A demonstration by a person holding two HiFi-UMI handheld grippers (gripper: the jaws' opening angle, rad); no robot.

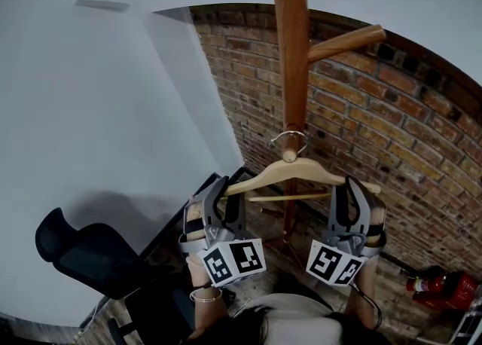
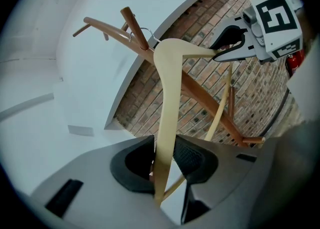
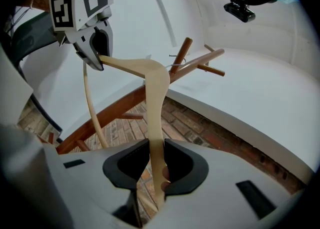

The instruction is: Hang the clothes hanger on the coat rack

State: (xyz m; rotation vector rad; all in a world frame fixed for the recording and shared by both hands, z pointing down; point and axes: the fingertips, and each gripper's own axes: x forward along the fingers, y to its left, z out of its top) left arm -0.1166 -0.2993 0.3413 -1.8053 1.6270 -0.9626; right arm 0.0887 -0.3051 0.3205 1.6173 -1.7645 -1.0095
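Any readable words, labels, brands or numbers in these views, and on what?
None can be read.
Marker cube of the left gripper: black-and-white square patterns, no letters.
Marker cube of the right gripper: the same.
Fire extinguisher: label too small and blurred.
Clothes hanger, coat rack: no print visible.

Red-brown brickwork [image 1: 376,125] fills the right side of the room, and a big plain white panel [image 1: 98,125] covers the left, its edge slanting across the bricks. A black office chair [image 1: 83,257] stands low on the left before the panel. A red fire extinguisher [image 1: 435,288] sits in the bottom right corner by the brickwork.
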